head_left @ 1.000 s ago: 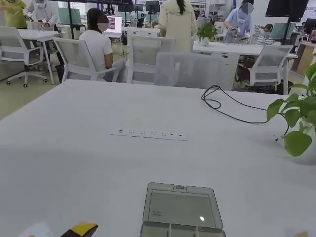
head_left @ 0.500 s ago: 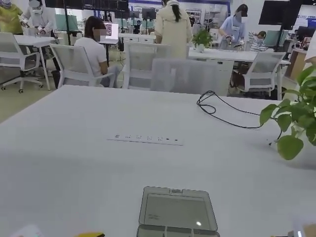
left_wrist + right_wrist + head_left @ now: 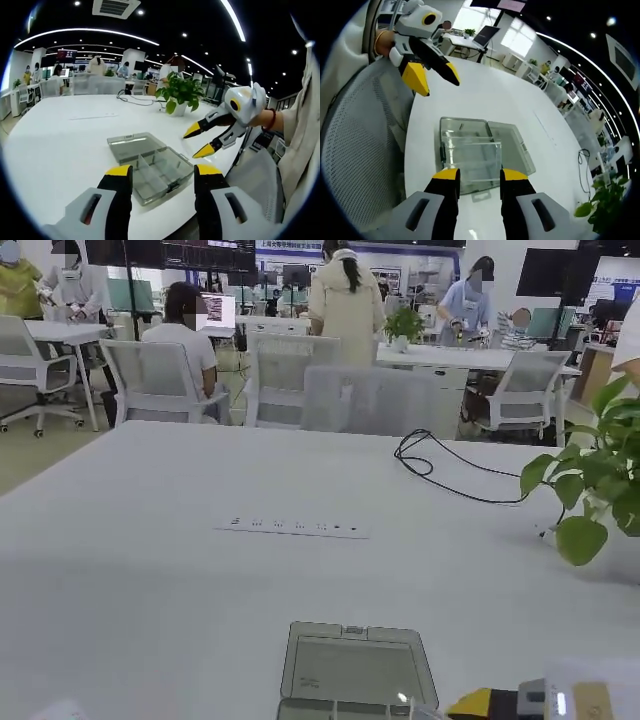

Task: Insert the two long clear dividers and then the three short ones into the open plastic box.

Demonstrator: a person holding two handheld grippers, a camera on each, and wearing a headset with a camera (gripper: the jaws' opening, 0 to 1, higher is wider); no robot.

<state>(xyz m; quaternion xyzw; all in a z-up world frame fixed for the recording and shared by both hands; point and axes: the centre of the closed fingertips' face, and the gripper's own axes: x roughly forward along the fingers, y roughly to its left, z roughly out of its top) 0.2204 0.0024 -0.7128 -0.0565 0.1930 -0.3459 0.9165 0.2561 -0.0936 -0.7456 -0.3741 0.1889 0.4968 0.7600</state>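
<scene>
1. Gaping wide with nothing between their yellow tips, the left tongs (image 3: 163,170) point straight at the box (image 3: 162,172), which sits framed in their gap
2. The right tongs (image 3: 480,175) are parted too. A clear pane stands just ahead of their gap, and I cannot tell whether it is a loose divider or part of the box
3. In the left gripper view the right tongs come in from the right, tips apart, hovering just beside the box's right corner
4. The box rests near the front edge of the table (image 3: 65,145) with its lid (image 3: 360,665) laid open flat on the far side. In the head view its long side runs left to right across the person
5. Some dividers (image 3: 150,172) seem to stand inside already, one lengthwise with cross pieces, though clear on clear makes the count unsure
6. My judgement is that the right tongs are nearer: their tips reach the box's near rim, while the left tongs hang well apart from it. Any next piece must line up with its slot before going down
</scene>
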